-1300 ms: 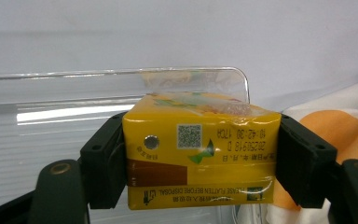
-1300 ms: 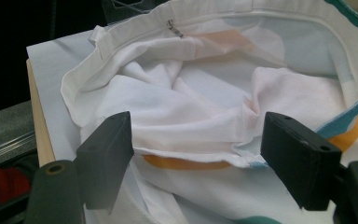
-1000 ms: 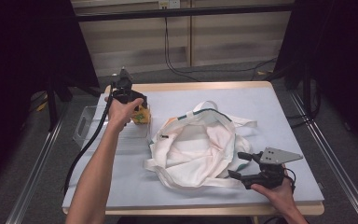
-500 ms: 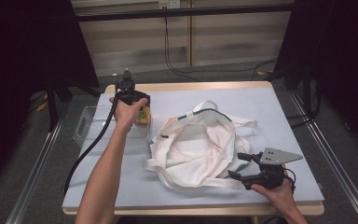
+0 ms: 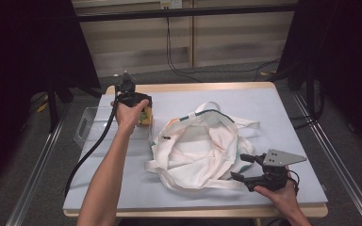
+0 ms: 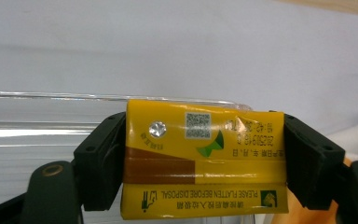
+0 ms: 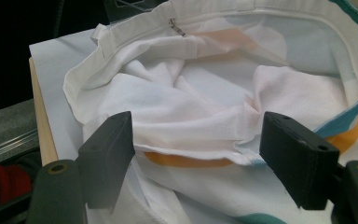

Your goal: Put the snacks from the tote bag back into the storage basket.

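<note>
A yellow drink carton [image 6: 205, 158] with a brown band sits sideways between the jaws of my left gripper [image 6: 203, 154], and both pads touch its ends. The jaws have just been opening a little with the carton still between them. From above, the left gripper [image 5: 140, 112] holds the carton [image 5: 147, 118] over the right end of a clear plastic tray [image 5: 92, 127]. A white cloth tote bag [image 5: 202, 146] with teal and orange trim lies open mid-table. My right gripper [image 5: 238, 166] rests open at the bag's near right edge, its jaws wide on either side of the bag's mouth [image 7: 205, 93].
The tray's clear rim [image 6: 37, 116] runs just behind the carton. The pale blue tabletop [image 5: 264, 108] has free room behind and to the right of the bag. Black cables trail off the left edge and hang at the back wall.
The left forearm has shifted slightly, while the gripper and carton stay at the tray's right end. The right gripper has not moved.
</note>
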The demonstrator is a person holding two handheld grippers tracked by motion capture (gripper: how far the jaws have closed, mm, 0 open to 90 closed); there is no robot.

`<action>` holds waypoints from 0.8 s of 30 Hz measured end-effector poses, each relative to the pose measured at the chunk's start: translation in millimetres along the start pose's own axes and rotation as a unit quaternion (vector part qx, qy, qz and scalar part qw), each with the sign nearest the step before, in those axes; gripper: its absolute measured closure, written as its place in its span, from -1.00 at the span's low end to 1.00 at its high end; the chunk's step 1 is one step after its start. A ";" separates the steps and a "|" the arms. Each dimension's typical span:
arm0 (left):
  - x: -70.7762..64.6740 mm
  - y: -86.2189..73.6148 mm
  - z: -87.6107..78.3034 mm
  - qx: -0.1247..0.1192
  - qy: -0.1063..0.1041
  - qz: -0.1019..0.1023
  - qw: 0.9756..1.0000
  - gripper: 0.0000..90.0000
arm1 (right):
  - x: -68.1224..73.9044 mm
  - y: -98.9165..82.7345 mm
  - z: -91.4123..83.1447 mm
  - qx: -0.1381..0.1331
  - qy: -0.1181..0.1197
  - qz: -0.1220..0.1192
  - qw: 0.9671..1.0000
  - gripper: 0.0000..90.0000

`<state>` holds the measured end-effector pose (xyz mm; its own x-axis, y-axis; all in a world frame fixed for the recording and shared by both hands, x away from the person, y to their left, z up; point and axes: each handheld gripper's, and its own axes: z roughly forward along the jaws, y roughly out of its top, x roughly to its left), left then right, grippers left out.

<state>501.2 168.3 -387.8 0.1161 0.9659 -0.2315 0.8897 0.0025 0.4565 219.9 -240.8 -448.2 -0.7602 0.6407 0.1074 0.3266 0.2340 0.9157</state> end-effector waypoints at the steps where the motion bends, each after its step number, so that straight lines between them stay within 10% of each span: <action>1: 1.7 -0.2 -0.6 0.002 -0.005 0.006 1.000 -0.48 | -0.7 -0.1 0.0 -0.001 -0.001 0.002 1.000 -0.43; 18: 24.3 -6.4 -26.0 -0.047 -0.052 0.069 0.995 -0.90 | -0.4 0.1 0.9 0.000 -0.003 0.003 1.000 -0.43; 24: 29.8 -14.2 -46.7 -0.094 -0.082 0.120 0.985 -0.93 | -0.2 0.3 0.3 -0.002 -0.006 0.004 1.000 -0.43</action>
<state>471.3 209.2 -361.1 0.3962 0.8899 -0.2259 0.7318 -0.1575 0.6631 220.3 -240.6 -448.1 -0.7510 0.6511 0.1102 0.3307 0.2264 0.9162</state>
